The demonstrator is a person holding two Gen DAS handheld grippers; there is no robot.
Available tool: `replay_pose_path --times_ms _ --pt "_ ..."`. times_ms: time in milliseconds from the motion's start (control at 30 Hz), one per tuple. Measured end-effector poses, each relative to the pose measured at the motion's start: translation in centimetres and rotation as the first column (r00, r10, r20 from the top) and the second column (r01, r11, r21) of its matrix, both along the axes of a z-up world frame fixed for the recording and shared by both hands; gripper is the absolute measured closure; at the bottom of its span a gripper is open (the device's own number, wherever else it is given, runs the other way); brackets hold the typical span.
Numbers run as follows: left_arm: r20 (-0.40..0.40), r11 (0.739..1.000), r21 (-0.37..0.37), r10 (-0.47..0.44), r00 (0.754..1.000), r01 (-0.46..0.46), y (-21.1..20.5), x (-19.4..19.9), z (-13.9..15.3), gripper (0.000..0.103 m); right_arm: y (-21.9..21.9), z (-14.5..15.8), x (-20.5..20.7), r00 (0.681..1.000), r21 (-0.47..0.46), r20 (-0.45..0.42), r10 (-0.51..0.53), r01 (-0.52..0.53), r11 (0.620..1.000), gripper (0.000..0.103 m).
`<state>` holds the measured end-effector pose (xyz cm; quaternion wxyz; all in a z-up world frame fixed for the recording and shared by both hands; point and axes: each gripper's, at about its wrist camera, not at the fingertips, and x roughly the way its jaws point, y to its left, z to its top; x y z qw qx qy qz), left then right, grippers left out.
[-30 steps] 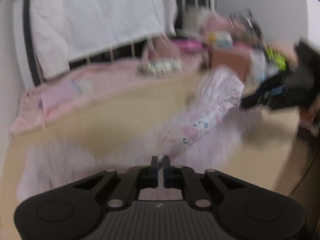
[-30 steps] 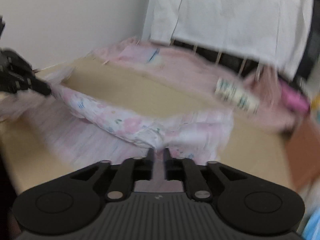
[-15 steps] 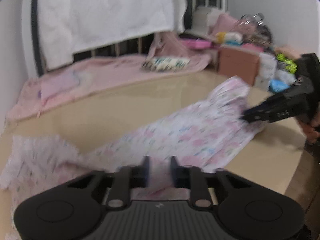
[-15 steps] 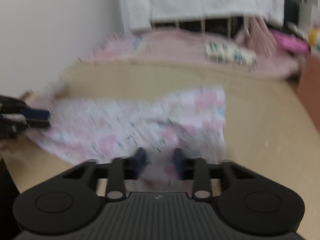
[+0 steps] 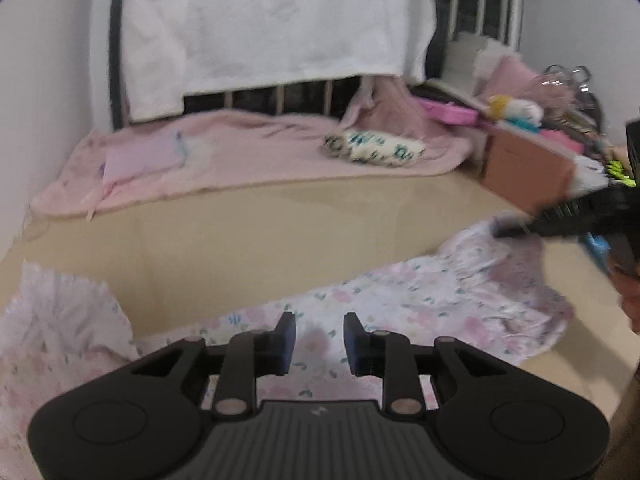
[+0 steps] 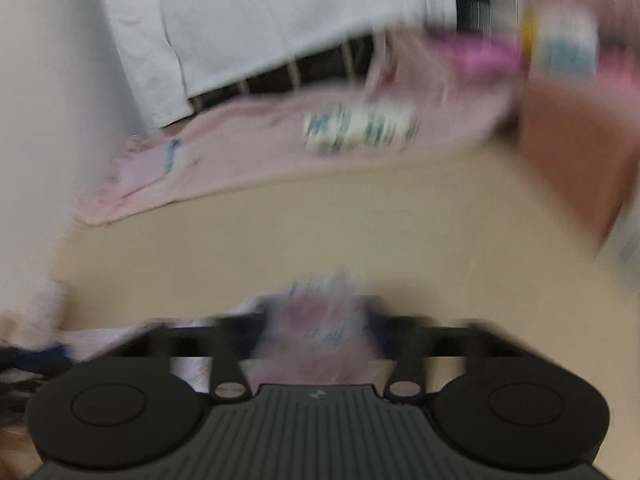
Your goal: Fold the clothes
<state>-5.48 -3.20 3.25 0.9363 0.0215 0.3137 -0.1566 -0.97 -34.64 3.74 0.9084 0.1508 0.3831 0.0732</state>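
A pale pink floral garment [image 5: 432, 304] lies spread on the beige surface [image 5: 280, 232], running from the lower left to the right. My left gripper [image 5: 320, 338] is open and empty just above its near edge. My right gripper shows at the right of the left wrist view [image 5: 520, 230], over the garment's far right end. In the blurred right wrist view my right gripper [image 6: 320, 320] has its jaws wide apart with a bunch of the floral garment [image 6: 320, 308] between them.
A pink blanket [image 5: 240, 160] with a rolled patterned cloth [image 5: 372, 148] lies along the back by a white hanging sheet [image 5: 260, 28]. A brown cardboard box [image 5: 528, 168] and piled clutter stand at the back right. A white wall is on the left.
Both grippers were shut on the garment, holding it up; both have opened. The garment has dropped and now lies spread on the surface. The right gripper is moving fast.
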Motion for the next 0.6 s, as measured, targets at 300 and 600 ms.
replay_pose_path --times_ms 300,600 --pt "-0.012 0.995 -0.002 0.097 0.995 -0.097 1.8 0.0 -0.4 0.075 0.1 0.5 -7.4 0.988 -0.198 0.125 0.095 -0.068 0.978 0.041" --pt "-0.013 1.000 -0.011 0.019 1.000 -0.020 -0.5 -0.1 -0.9 0.061 0.3 2.2 -3.1 0.653 -0.415 0.093 0.751 -0.661 0.626 0.014"
